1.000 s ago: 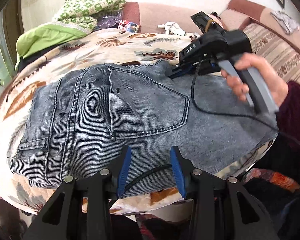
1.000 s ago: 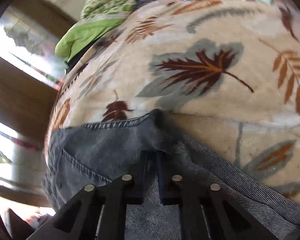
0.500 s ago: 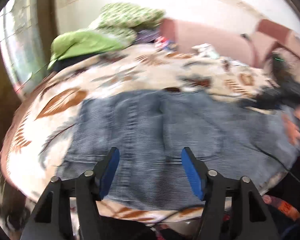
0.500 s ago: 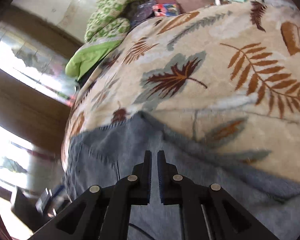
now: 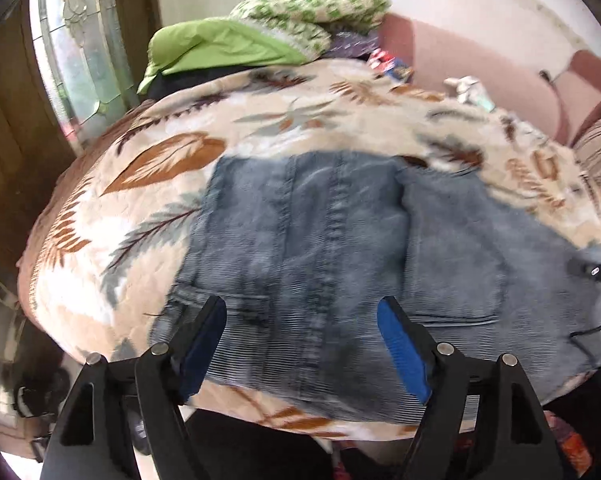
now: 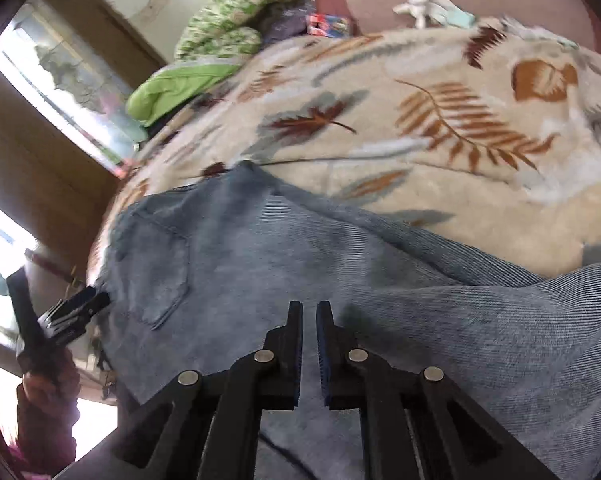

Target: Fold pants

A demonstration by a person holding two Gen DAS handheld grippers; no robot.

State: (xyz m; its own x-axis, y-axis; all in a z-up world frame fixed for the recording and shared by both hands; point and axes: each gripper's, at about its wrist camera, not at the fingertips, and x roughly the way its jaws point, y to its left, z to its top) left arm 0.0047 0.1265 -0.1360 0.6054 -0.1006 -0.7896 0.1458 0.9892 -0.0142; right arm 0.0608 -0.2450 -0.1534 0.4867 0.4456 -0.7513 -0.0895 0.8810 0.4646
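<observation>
No readable text or brand anywhere in either view; the small red-and-blue printed packet [image 6: 327, 24] at 12 o'clock has print on it, too blurred to read.

Grey-blue washed denim pants [image 5: 340, 248] lie flat on the cream fleece blanket with brown and grey leaf print [image 5: 172, 160], waistband end toward 9 o'clock in the left wrist view, back pocket seam visible at about 4 o'clock.

Left gripper [image 5: 302, 344]: jaws spread wide, have just been opening, nothing between the blue pads. Pants lie below and beyond the tips, from 10 to 3 o'clock; cannot tell whether the tips touch the cloth.

Right gripper [image 6: 309, 344]: jaws pressed nearly together, narrow slit between the pads, no fabric visibly pinched. It hovers over the pants' leg portion, denim spreading from 9 to 4 o'clock in its view; pocket at 9 o'clock.

In the right wrist view the left gripper shows at the 8 o'clock edge, held by a hand [image 6: 48, 380] in a dark red sleeve, at the pants' waist end.

Hard to make out: both views motion-blurred. Pants' leg is cut off at the right frame edge. Green quilted bedding pile [image 5: 236, 44] at 12 o'clock partly hides dark items beneath it. A black cable [image 5: 592, 328] at 3 o'clock runs out of frame.
</observation>
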